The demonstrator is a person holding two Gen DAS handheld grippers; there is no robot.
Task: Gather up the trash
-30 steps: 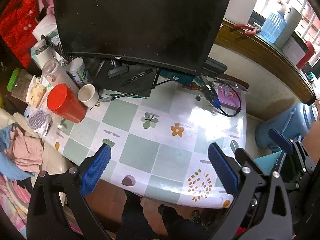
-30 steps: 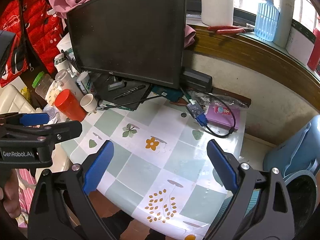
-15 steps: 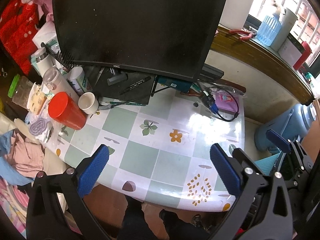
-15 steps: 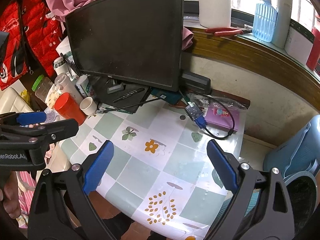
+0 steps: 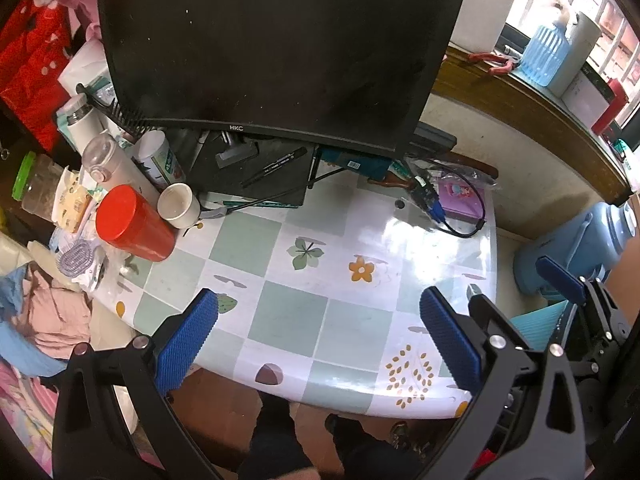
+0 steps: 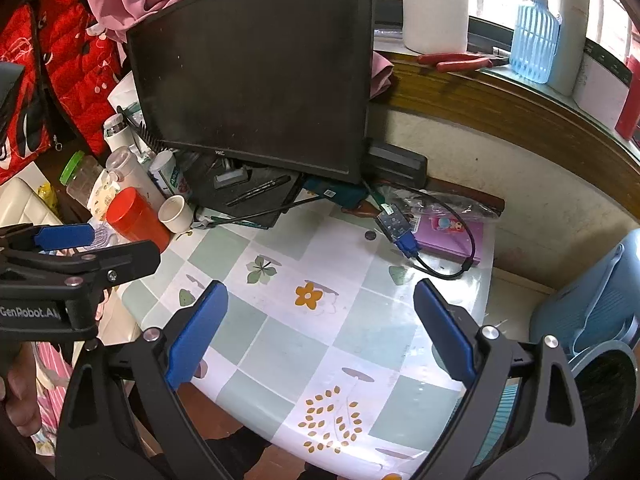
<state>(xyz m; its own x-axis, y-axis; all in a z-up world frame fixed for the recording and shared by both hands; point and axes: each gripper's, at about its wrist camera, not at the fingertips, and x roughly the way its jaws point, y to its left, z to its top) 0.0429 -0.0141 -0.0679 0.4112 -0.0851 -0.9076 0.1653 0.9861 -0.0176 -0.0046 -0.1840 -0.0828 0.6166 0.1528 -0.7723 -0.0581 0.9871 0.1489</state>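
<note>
Both views have drawn back, showing more desk (image 5: pixel 288 316). Left hand-held gripper (image 5: pixel 318 338) and right hand-held gripper (image 6: pixel 320 330) gape wide, empty. Only the right view shows the trash bin (image 6: pixel 608 376) beyond its right finger, rim cut off.

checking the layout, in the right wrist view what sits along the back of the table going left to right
green-lidded jar → red cup → small white cup → black pen → blue cable plug → purple booklet

The monitor (image 5: pixel 276 52) bezel reads "HKC"; the left gripper (image 6: pixel 60 248) body reads "GenRobot.AI".
</note>
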